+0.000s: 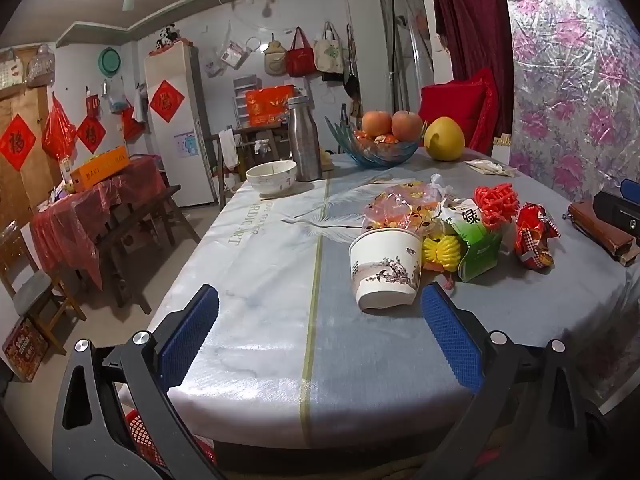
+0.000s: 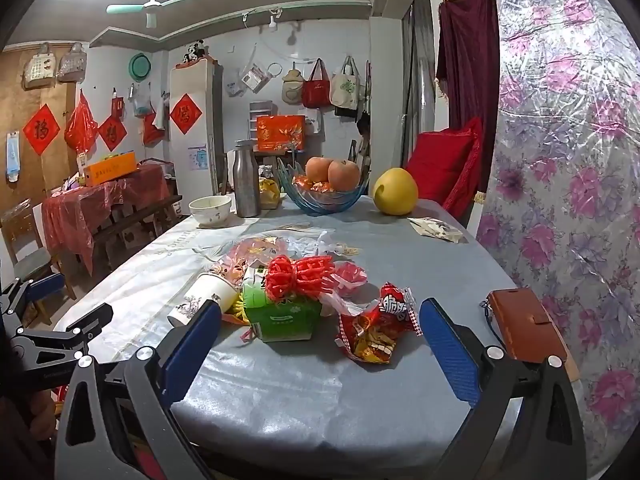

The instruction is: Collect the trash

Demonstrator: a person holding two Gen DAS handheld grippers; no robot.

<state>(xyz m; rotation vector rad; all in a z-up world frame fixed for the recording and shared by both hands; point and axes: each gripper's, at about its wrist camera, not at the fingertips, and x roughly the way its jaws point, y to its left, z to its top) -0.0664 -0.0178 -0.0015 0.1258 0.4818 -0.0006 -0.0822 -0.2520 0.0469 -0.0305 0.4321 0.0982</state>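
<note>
A heap of trash lies on the table: a paper cup [image 1: 385, 270] [image 2: 204, 294] tipped on its side, a green carton [image 1: 478, 240] [image 2: 282, 314], a red snack wrapper [image 1: 534, 236] [image 2: 374, 330], red foam netting [image 1: 496, 200] [image 2: 300, 274], yellow netting [image 1: 440, 252] and a crumpled clear bag [image 1: 400, 208] [image 2: 248, 252]. My left gripper [image 1: 318, 306] is open over the table's near edge, the cup just beyond its fingers. My right gripper [image 2: 320, 322] is open too, with the carton and wrapper just ahead between its blue pads.
A brown wallet [image 1: 600, 228] [image 2: 528, 326] lies at the right edge. Farther back stand a white bowl [image 1: 272, 176], a steel flask [image 1: 304, 140], a glass fruit bowl [image 1: 380, 148] and a pomelo [image 1: 444, 138]. A red basket [image 1: 144, 436] shows below the table. Floral wall covering [image 2: 568, 200] borders the right.
</note>
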